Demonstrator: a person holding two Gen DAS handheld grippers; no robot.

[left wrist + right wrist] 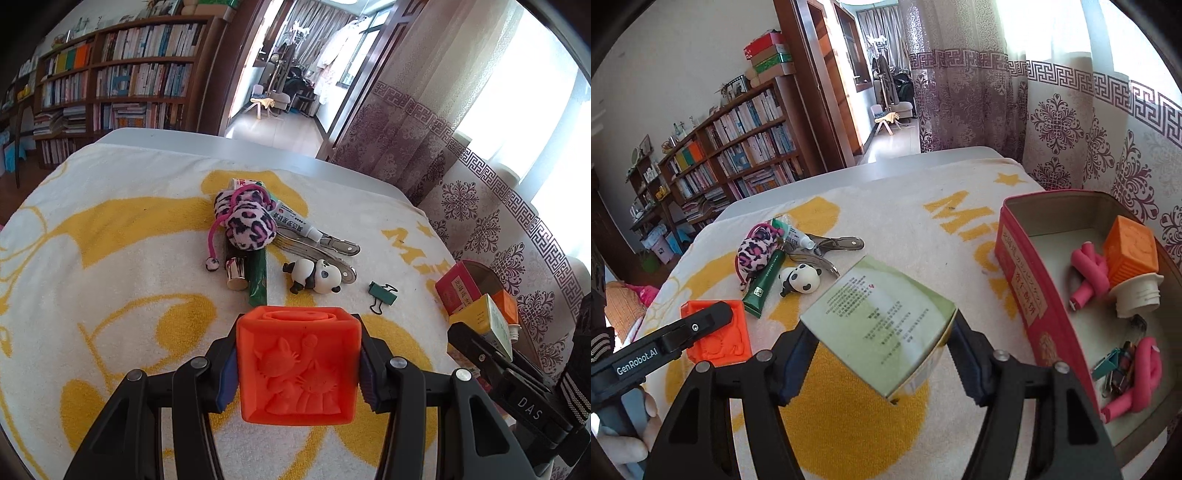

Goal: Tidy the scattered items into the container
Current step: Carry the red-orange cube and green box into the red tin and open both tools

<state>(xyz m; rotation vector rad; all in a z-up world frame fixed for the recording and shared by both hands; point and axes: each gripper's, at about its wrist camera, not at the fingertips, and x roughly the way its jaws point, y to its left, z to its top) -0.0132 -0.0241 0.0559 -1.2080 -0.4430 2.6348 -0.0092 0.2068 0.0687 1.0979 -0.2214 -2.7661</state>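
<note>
My left gripper (297, 363) is shut on an orange-red cube (297, 384) with a cat relief, low over the yellow-and-white towel (110, 229). The right gripper (882, 332) is shut on a pale green printed box (879, 314), held tilted just left of the red tin (1015, 273). Inside the tin lie an orange cube (1130, 251), pink foam rollers (1089, 273), a white cap (1137, 295) and binder clips (1115, 365). On the towel remain a leopard plush toy (245, 218), a white tube (291, 221), a green tube (257, 273), a gold cap (236, 275), a panda figure (316, 275), a metal tool (332, 254) and a green binder clip (382, 293).
The towel covers a grey table (258, 151) whose far edge lies behind the items. A patterned curtain (1071, 129) hangs close behind the tin. Bookshelves (122, 81) stand across the room. A hand (624, 439) grips the left tool's handle.
</note>
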